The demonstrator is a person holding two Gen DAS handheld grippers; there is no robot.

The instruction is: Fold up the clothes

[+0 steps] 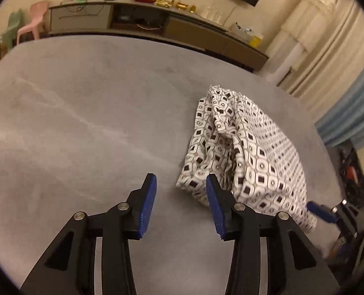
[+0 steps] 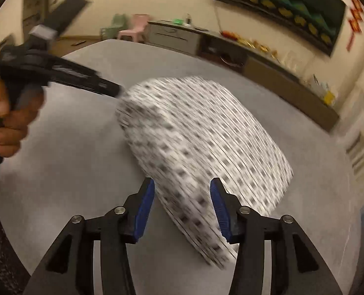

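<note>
Both tools, left tool [image 1: 181, 186] and right tool [image 2: 182, 191], gape empty; patterned garment [image 1: 243, 147] lies crumpled at two o'clock on grey counter [image 1: 83, 123], nearer the right.

Left wrist view: low over grey table [image 1: 83, 123], facing cabinet wall. Right wrist view: nearer patterned garment [image 2: 201, 135]. Shared: table, garment, cabinet [image 1: 157, 24].

Home living room, TV cabinet [image 1: 142, 22], plastic chairs [image 1: 31, 22]

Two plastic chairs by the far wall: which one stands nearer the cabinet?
The pink chair. It stands right beside the long cabinet's left end; the green chair is further left, on the pink one's far side.
</note>
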